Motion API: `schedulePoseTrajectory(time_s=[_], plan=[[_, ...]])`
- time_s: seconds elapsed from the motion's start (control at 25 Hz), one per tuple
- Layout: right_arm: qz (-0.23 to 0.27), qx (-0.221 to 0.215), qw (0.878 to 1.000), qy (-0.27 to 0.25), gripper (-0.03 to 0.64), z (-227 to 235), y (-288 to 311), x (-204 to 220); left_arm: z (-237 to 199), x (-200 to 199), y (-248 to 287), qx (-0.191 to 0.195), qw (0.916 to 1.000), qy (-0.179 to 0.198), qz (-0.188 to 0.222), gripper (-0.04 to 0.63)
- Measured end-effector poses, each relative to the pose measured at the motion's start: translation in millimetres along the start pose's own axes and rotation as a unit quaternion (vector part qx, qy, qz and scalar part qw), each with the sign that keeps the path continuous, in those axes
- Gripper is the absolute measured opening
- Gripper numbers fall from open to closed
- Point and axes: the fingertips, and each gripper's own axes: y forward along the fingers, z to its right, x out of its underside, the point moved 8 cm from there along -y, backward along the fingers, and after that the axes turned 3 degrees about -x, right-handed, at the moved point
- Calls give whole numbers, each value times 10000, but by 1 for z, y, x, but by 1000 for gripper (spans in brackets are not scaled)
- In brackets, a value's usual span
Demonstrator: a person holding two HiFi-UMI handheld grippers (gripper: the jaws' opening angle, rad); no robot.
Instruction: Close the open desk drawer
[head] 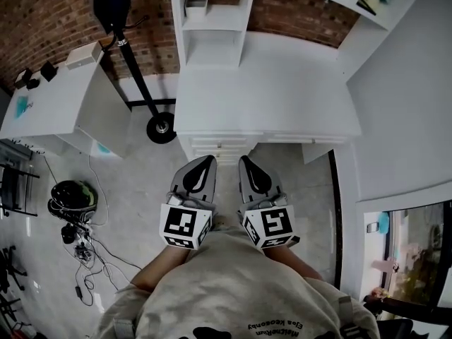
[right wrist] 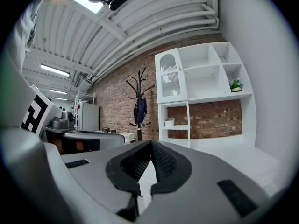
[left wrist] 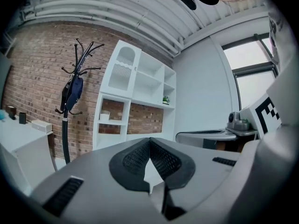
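Observation:
The white desk [head: 282, 97] stands ahead of me below a white shelf unit [head: 212, 20]. Its drawer fronts [head: 217, 147] show as a narrow stacked band under the front edge; I cannot tell whether any of them sticks out. My left gripper [head: 210, 159] and right gripper [head: 244, 159] are held side by side just in front of those drawers, both shut and holding nothing. In the left gripper view the left gripper [left wrist: 149, 139] points level at the shelf unit [left wrist: 135, 97]. In the right gripper view the right gripper [right wrist: 150, 143] meets at its tip, with the desktop [right wrist: 233, 157] beyond.
A black coat stand [head: 116, 20] with a dark bag stands left of the desk, its round base [head: 161, 127] on the floor. Another white desk [head: 63, 104] is further left. A helmet and cables [head: 70, 196] lie on the floor. A white wall [head: 402, 119] closes the right.

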Motion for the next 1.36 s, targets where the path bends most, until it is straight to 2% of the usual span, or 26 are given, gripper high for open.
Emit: schedulePoseTrajectory(time_s=[0.28,0.64,1.08,1.36], plan=[[32,2,10000,-58,31,-11,-17,-1,12,7,-17,62,10000,-2,-15,18],[-91,21,9999,-106,31,-13,-22,12,16,16,-26,25,9998,183,-47,18],[-166,-58,9998,-108,31,-15,-18,18,9,19,-25,-5,9999,125,-72,18],[-146,57,9999,-56,31,-13,-18,20,7,22,-24,72,9998,126,-102,18]])
